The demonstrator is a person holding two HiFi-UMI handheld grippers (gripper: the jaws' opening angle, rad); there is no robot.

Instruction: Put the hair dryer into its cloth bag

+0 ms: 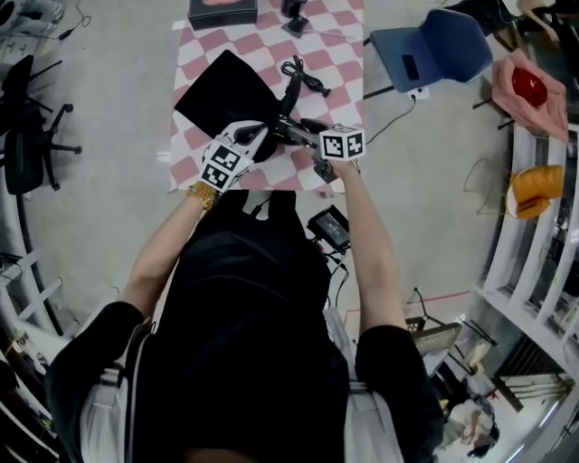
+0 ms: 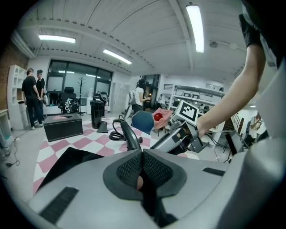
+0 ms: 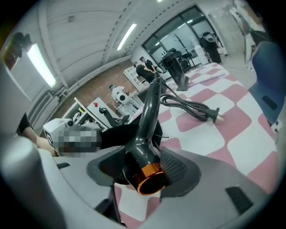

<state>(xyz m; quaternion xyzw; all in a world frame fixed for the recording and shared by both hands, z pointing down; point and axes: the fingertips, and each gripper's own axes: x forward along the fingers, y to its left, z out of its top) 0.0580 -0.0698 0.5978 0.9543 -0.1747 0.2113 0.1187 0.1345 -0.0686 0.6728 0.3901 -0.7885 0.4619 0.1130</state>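
Note:
The dark grey hair dryer point(image 3: 145, 134) has an orange ring at its barrel end, and its handle point(image 1: 291, 95) points toward the far side of the checkered table point(image 1: 344, 63). The barrel lies between the wide jaws of my right gripper point(image 3: 143, 167); a dark gap shows at the left pad, so it stands open. The black cloth bag point(image 1: 222, 90) lies flat at the table's left. My left gripper point(image 2: 142, 172) is shut, with black bag fabric pinched between its pads. The dryer's nose sits at the bag's near edge point(image 3: 116, 134). Its cord point(image 3: 192, 109) lies coiled behind.
A black box point(image 1: 223, 11) and a black nozzle point(image 1: 294, 14) stand at the table's far edge. To the right is a blue chair point(image 1: 434, 45), to the left a black office chair point(image 1: 27, 127). Shelving lines the right side, and people point(image 2: 33, 96) stand in the background.

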